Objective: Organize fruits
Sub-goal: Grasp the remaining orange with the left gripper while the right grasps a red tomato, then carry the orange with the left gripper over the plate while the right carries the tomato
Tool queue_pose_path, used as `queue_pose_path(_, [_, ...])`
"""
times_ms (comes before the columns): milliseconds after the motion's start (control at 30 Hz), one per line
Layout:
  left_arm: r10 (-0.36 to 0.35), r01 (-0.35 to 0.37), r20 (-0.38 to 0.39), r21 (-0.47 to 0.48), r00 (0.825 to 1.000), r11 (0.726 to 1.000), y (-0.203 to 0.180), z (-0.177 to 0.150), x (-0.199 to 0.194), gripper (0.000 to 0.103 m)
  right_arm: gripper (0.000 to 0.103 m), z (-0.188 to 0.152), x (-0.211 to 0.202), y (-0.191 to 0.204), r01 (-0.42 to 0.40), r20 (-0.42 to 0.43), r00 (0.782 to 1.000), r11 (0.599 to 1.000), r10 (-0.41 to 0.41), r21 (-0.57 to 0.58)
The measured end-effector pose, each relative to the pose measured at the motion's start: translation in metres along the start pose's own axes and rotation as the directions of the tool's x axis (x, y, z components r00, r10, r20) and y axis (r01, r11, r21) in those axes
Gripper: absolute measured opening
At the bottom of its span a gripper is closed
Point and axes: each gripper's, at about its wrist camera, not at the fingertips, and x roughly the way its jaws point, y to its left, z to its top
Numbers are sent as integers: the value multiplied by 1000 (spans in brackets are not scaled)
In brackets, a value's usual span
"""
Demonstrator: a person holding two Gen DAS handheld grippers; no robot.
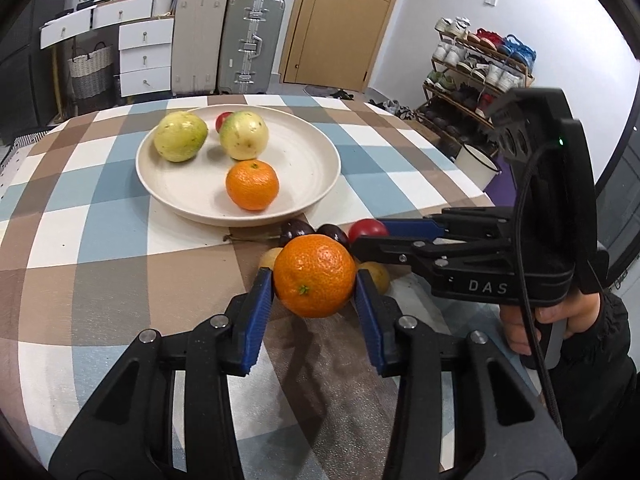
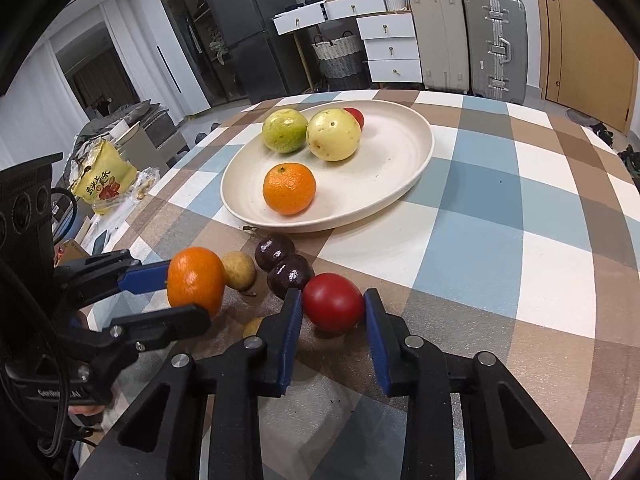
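Note:
My left gripper (image 1: 315,294) is shut on an orange tangerine (image 1: 314,275), held just above the checked tablecloth; the same tangerine (image 2: 196,281) shows at the left of the right wrist view. My right gripper (image 2: 333,306) is shut on a red tomato (image 2: 333,302), whose top (image 1: 367,230) peeks out beside the tangerine. On the cream plate (image 1: 316,160) lie two yellow-green guavas (image 1: 181,136) (image 1: 244,135), a tangerine (image 1: 252,185) and a small red fruit (image 1: 223,120).
Two dark purple fruits (image 2: 275,252) (image 2: 290,275) and small yellowish fruits (image 2: 239,270) (image 2: 253,327) lie on the cloth between the grippers and the plate (image 2: 416,156). A hand (image 1: 560,320) holds the right gripper's handle. Off the table stand suitcases (image 1: 252,44), drawers and a shoe rack (image 1: 476,76).

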Motion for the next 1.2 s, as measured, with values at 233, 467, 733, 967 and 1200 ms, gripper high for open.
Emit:
queue_pose_path(233, [15, -14, 29, -18, 999, 1000, 5, 1, -5, 38, 32, 1, -5, 1, 2, 21, 1000, 1000, -2, -10])
queue_pose_path(467, [41, -39, 56, -37, 998, 999, 11, 3, -11, 38, 31, 4, -17, -1, 6, 67, 998, 1000, -5, -7])
queue_pose_path(733, [66, -61, 84, -61, 994, 996, 18, 5, -16, 38, 31, 7, -29, 3, -5, 118, 993, 1000, 7, -22])
queue_pose_path(967, [100, -91, 116, -76, 988, 993, 24, 9, -24, 38, 31, 9, -39, 6, -25, 168, 985, 1000, 27, -14])
queue_pose_path(1200, [147, -135, 156, -83, 977, 987, 31, 18, -31, 38, 31, 15, -51, 7, -42, 226, 973, 999, 41, 2])
